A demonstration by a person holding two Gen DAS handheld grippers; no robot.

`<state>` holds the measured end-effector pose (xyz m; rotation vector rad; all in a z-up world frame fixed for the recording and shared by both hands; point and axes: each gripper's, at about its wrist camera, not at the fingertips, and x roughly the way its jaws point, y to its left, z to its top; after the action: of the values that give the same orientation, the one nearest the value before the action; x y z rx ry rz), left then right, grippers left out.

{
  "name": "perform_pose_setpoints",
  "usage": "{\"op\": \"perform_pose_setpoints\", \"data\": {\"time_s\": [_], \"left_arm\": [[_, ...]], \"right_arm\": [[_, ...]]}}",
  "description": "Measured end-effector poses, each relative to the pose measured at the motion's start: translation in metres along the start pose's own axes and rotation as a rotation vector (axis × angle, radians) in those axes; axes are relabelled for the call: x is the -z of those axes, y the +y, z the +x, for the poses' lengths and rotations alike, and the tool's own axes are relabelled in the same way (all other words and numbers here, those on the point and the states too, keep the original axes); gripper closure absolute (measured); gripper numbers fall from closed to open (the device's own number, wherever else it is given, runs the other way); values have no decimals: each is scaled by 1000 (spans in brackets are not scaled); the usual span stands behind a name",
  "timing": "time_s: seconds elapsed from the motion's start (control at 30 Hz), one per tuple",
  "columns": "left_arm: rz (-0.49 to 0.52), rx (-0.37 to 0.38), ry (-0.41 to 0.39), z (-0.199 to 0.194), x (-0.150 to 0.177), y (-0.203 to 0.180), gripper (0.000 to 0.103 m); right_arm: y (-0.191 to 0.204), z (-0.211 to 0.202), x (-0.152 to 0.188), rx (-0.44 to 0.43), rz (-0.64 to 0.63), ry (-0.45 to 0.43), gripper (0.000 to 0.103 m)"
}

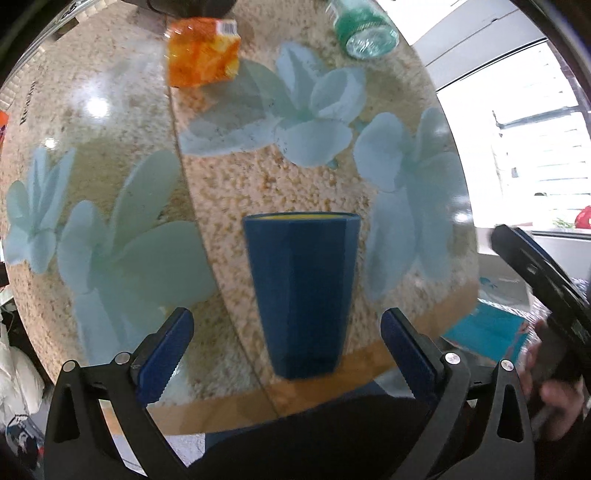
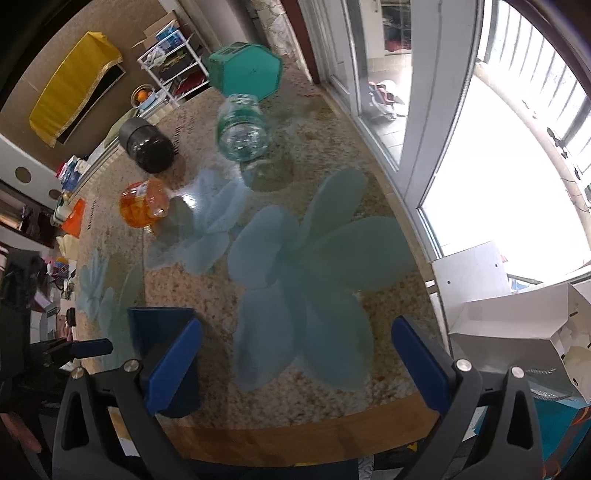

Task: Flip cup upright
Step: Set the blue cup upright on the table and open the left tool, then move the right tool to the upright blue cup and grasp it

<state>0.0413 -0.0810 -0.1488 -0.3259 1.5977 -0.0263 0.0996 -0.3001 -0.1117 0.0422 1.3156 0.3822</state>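
A dark blue faceted cup (image 1: 301, 295) with a yellow inside stands upright on the speckled flower-printed table (image 1: 221, 192), near the front edge. My left gripper (image 1: 286, 354) is open, its blue fingers apart on either side of the cup's base, not touching it. The cup also shows in the right wrist view (image 2: 162, 354), partly behind the left finger. My right gripper (image 2: 295, 362) is open and empty over a large pale blue flower print, to the right of the cup. It appears blurred at the right edge of the left wrist view (image 1: 539, 280).
An orange packet (image 1: 201, 51) and a green-tinted glass jar (image 1: 364, 29) lie at the back of the table. A black jar (image 2: 147, 144) and a teal hexagonal box (image 2: 245, 70) stand farther back. White cardboard boxes (image 2: 517, 325) sit off the table's right edge.
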Motion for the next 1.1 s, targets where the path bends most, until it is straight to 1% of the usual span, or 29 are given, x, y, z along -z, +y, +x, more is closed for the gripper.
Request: {"op": "perform_pose_setpoints", "data": {"time_s": [0.07,0.13,0.17,0.2,0.33,0.37,0.43,0.5,0.53,0.57,0.67,0.73,0.93,1.1], "left_arm": [[12,14,-10,-12,8,11,1],[24,10,-27,-23,16,16,1],[34,0,-41,-29,20,20,1],[47,-17,-62,-36,31,22,1],[81,-60,-105,-47,38,35,1],[87,-74,-113,-44,39,35,1],[120,-141,-131,-44,44,46,1],[154,-188,-137,-40,48,58,1],[164,-194,-138,-39,50,63,1],[168,-192,-138,-38,51,67,1],[154,-155,-118,-33,56,87,1],[148,-145,-104,-28,59,99,1],[120,-120,-89,-21,66,126,1],[111,-101,-92,-21,68,140,1]], "right_arm": [[11,1,-1,-11,-12,9,0],[26,5,0,-24,-27,27,0],[32,8,1,-25,-34,37,0],[39,12,2,-24,-44,48,0],[66,29,7,-10,-57,113,0],[73,33,8,-13,-55,124,0],[85,40,9,-21,-47,146,0],[99,49,10,-24,-44,178,0],[105,53,10,-23,-40,192,0],[110,57,11,-16,-37,206,0],[123,72,13,30,-42,245,0],[128,85,13,43,-23,276,0],[134,104,10,87,15,315,0],[137,116,9,96,35,335,0]]}}
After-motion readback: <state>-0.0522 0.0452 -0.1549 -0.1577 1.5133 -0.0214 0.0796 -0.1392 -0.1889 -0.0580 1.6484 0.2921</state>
